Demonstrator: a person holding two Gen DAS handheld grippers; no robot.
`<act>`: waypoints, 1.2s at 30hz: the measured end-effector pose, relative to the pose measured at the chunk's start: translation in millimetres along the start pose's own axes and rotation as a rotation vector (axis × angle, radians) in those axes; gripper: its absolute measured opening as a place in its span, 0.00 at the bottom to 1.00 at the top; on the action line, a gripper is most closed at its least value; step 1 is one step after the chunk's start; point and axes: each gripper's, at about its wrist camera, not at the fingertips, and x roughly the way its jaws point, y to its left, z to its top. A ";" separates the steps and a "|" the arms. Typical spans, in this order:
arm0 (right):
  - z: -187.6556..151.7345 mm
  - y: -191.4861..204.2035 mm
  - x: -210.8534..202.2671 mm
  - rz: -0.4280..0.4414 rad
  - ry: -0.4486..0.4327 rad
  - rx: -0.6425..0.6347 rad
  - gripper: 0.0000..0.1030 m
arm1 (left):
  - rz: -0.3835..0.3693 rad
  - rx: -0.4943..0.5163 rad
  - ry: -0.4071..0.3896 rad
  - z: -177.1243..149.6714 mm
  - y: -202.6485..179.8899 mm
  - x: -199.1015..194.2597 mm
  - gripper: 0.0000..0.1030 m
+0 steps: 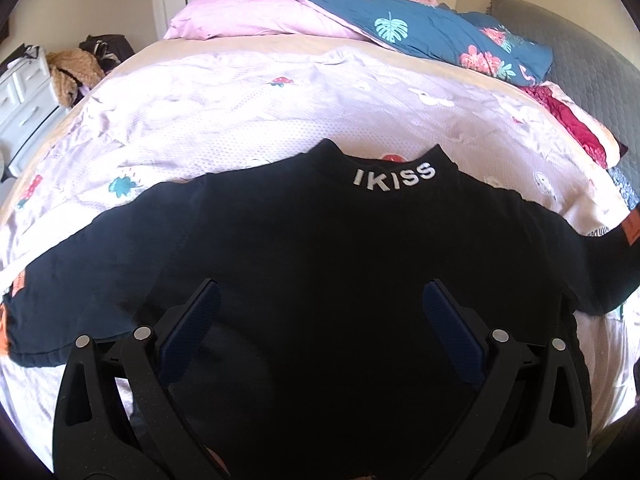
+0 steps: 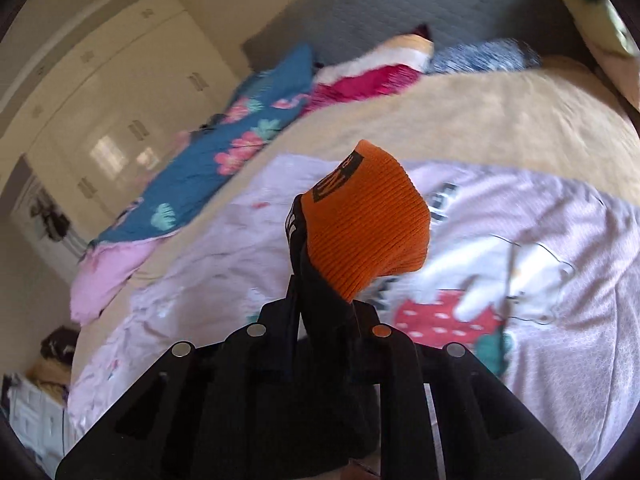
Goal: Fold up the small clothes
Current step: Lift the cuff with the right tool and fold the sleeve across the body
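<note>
A small black sweater (image 1: 320,248) with white "IKISS" lettering on its collar lies spread flat on the bed, neck pointing away. Its sleeves stretch out to both sides and end in orange cuffs (image 1: 18,284). My left gripper (image 1: 320,312) hovers open over the sweater's body, its blue pads (image 1: 192,328) wide apart with nothing between them. In the right wrist view, my right gripper (image 2: 324,300) is shut on the black sleeve just below its orange cuff (image 2: 368,224), which sticks up above the fingers, lifted off the bed.
A pale pink printed sheet (image 1: 240,120) covers the bed. A blue floral duvet (image 1: 440,36) and pink bedding (image 1: 248,20) are heaped at the far side, with red fabric (image 1: 568,120) at right. A white drawer unit (image 1: 24,96) stands at left.
</note>
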 end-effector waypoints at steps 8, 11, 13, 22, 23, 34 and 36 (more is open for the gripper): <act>-22.1 88.4 -20.0 0.200 0.022 -0.197 0.16 | -0.011 -0.069 -0.019 10.6 29.0 -14.6 0.92; -37.0 114.0 -25.3 0.253 0.035 -0.259 0.16 | -0.012 -0.076 -0.017 12.4 35.4 -16.6 0.92; -51.2 132.1 -28.7 0.287 0.051 -0.302 0.16 | -0.028 -0.093 -0.021 13.5 41.0 -19.1 0.92; -124.0 194.6 -16.0 0.386 0.176 -0.508 0.16 | -0.228 -0.207 0.021 14.0 65.1 -16.6 0.92; -131.0 199.0 -13.7 0.394 0.195 -0.533 0.16 | -0.241 -0.215 0.023 13.4 66.2 -14.7 0.92; -204.5 224.8 9.0 0.469 0.435 -0.709 0.39 | -0.411 -0.311 0.120 3.5 67.6 20.9 0.92; -203.4 225.7 5.0 0.516 0.468 -0.703 0.56 | -0.428 -0.311 0.122 2.5 66.0 22.8 0.92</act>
